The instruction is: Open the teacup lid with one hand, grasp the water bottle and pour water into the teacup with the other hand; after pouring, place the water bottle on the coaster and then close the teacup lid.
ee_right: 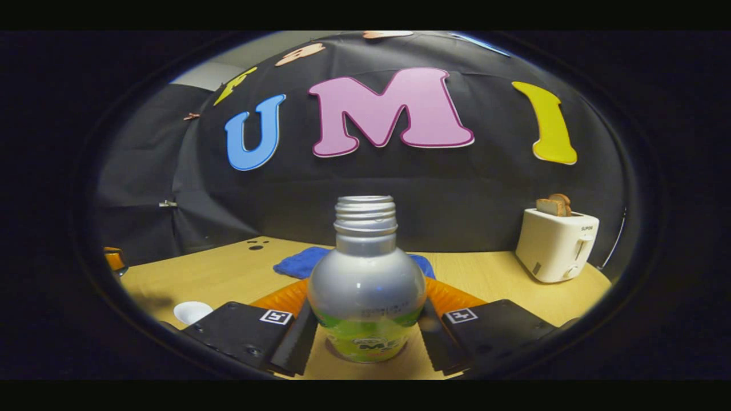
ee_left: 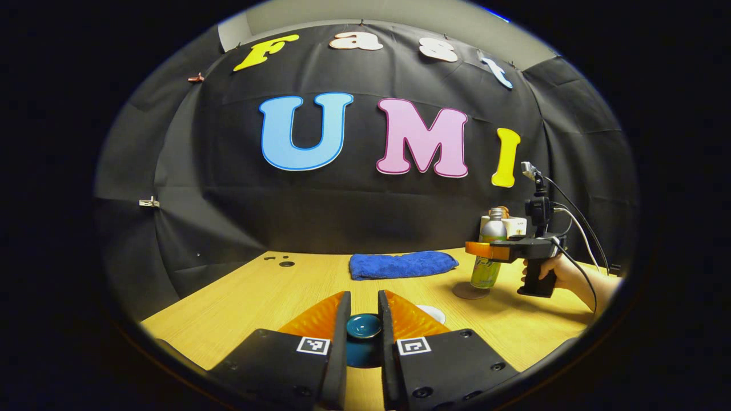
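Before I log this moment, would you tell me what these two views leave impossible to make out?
- Teacup body: in the left gripper view, the left gripper and the teacup lid hide it.
- Water level: the water bottle is opaque.
- Grip: in the right gripper view, the bottle hides whether the right gripper touches it.
- Coaster: the bottle covers most of it.

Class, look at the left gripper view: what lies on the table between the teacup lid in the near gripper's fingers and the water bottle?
A small white dish sits between the teacup lid and the water bottle; otherwise bare table, as the left gripper view shows.
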`<state>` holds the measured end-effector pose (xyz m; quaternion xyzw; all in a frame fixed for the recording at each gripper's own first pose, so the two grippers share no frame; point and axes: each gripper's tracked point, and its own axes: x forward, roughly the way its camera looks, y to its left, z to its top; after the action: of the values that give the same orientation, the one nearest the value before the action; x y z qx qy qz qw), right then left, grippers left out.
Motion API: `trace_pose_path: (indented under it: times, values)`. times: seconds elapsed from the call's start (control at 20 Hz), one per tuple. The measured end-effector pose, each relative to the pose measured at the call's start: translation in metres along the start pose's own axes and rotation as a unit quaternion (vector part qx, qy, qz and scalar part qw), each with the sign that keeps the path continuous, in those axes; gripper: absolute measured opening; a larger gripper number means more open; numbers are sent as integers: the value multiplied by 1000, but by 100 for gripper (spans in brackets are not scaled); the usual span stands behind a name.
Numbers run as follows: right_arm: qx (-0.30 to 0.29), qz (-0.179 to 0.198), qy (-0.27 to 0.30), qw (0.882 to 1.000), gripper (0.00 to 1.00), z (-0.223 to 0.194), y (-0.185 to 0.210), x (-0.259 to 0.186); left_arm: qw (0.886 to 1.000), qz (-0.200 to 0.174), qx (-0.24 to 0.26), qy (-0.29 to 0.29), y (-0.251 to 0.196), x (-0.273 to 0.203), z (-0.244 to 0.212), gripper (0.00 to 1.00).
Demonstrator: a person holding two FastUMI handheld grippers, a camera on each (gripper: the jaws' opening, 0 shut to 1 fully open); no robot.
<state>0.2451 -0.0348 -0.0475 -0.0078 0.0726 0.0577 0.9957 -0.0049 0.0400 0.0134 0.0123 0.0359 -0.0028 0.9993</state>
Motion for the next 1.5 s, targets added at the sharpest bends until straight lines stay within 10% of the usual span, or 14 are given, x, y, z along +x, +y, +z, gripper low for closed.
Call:
trace_pose_path:
  times: [1.5]
  values:
    - [-17, -24, 38, 999, 100, -13, 10, -53, 1000, -17, -12, 2, -26, -3, -1, 26]
